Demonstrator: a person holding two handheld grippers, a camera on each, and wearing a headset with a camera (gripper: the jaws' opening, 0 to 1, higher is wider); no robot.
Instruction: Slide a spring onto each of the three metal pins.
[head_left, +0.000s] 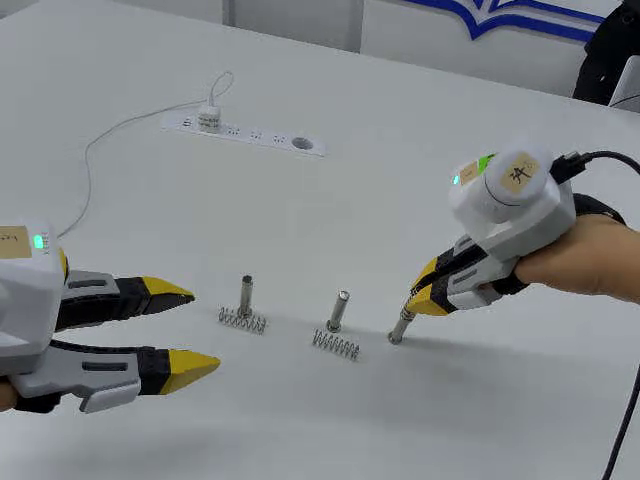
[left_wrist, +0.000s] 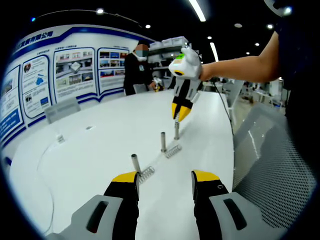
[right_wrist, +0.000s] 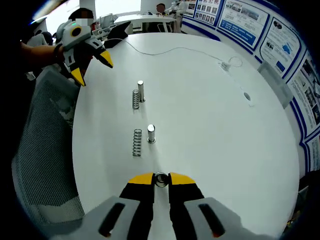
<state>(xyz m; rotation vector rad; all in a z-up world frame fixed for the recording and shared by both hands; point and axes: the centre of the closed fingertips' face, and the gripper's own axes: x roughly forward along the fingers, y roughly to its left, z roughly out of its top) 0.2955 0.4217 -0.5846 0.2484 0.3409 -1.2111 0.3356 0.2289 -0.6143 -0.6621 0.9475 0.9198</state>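
Well, right claw pinching a spring atop the end pin could topple it if off-axis (left claw spread).

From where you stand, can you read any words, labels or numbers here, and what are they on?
Nothing reads clearly.
Tan sticker on the right gripper: one dark handwritten mark, too blurred.
Tan label on the left gripper: cut off, unreadable.
Wall posters: print too small.
Blue header above them: characters, blurred.
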